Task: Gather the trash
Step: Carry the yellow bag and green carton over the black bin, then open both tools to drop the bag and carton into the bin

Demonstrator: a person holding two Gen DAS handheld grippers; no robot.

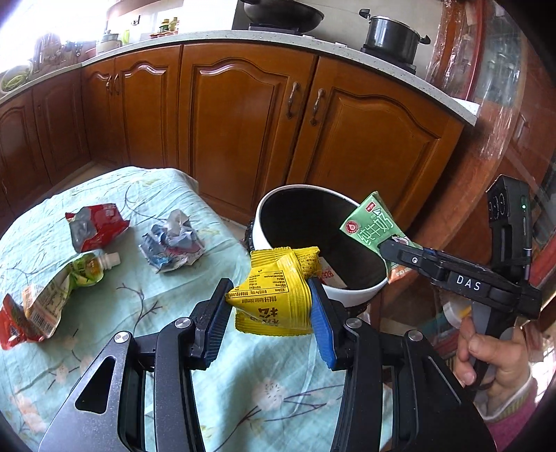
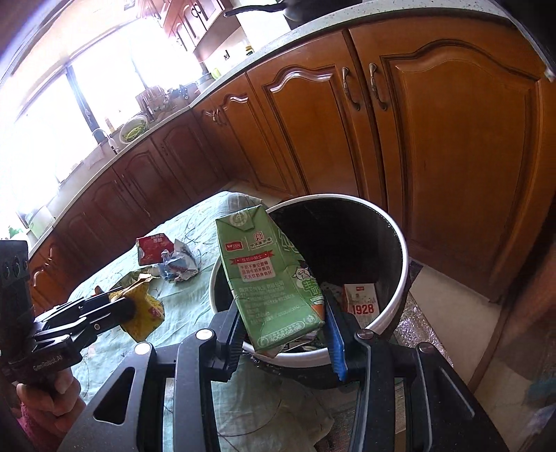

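The left gripper [image 1: 269,306] is clamped on a yellow snack wrapper [image 1: 274,295], held above the table edge just beside the rim of the white trash bin [image 1: 351,295]. The right gripper [image 2: 283,333] is clamped on a flattened green milk carton [image 2: 271,278], tilted, with its upper end over the bin opening. The bin interior is black; a carton printed "1928" [image 2: 361,302] lies at its bottom.

The work surface is a table covered by a pale green floral cloth [image 1: 166,299], wrinkled in places. Trash on the cloth, well apart from the bin:
- a red and silver wrapper [image 1: 95,226];
- a crumpled white and blue wrapper [image 1: 173,243] beside it;
- a squashed green drink bottle [image 1: 87,269] with a white cap;
- a crushed carton [image 1: 40,309], touching the bottle;
- a red wrapper [image 1: 10,328] at the left edge.

The room is a kitchen. Brown wooden cabinets [image 1: 243,118] with arched door panels run behind the table under a light speckled countertop [image 1: 194,38]. A wok [image 1: 285,14] and a lidded steel pot [image 1: 392,34] stand on the cooktop. A bright window [image 2: 52,114] sits above the sink run.
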